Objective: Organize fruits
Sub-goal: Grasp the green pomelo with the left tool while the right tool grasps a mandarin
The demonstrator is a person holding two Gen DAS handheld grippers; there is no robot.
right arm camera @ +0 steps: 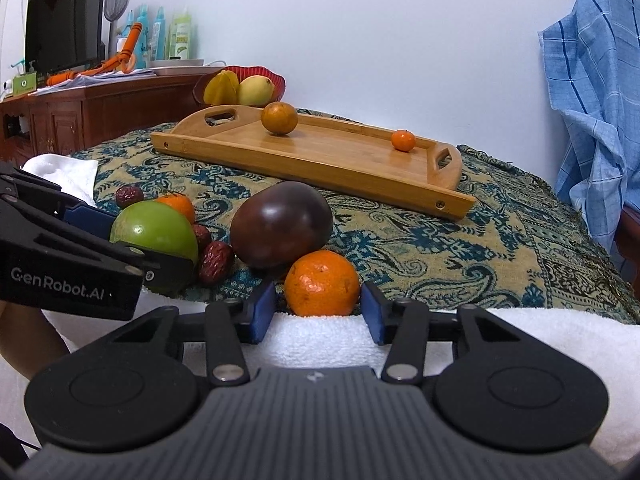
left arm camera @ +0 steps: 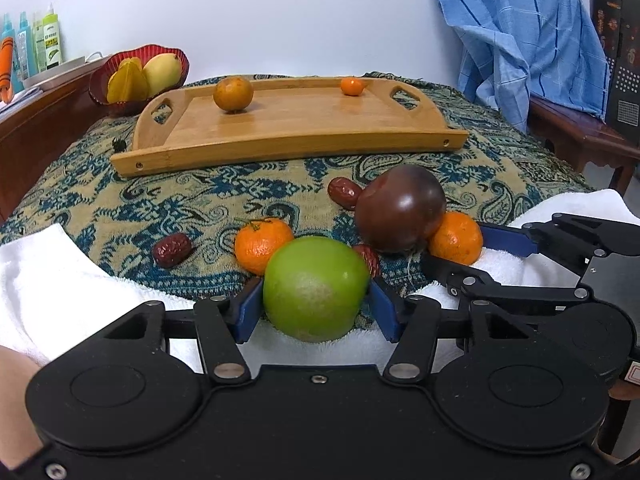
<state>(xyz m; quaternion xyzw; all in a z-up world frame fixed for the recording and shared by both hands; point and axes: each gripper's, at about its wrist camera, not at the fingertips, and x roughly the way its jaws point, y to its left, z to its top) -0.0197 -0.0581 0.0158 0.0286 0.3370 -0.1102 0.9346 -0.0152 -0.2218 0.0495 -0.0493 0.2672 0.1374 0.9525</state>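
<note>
A green apple (left arm camera: 315, 288) sits at the towel's edge between the blue pads (left arm camera: 249, 309) of my left gripper (left arm camera: 316, 302), which is shut on it. My right gripper (right arm camera: 319, 306) is shut on a tangerine (right arm camera: 321, 283), its blue pads (right arm camera: 264, 312) against the fruit's sides. Beside them lie a dark purple fruit (left arm camera: 400, 208), another tangerine (left arm camera: 262, 243) and three red dates (left arm camera: 173, 250). On the wooden tray (left arm camera: 288, 136) behind rest a brownish orange (left arm camera: 233, 93) and a small tangerine (left arm camera: 352, 86).
A patterned cloth (left arm camera: 160, 200) covers the table and a white towel (left arm camera: 52, 280) lies along its near edge. A red bowl (left arm camera: 102, 80) with a starfruit and a mango stands at the back left. A wooden cabinet with bottles (right arm camera: 160, 36) is on the left and a blue cloth (left arm camera: 520, 40) hangs at right.
</note>
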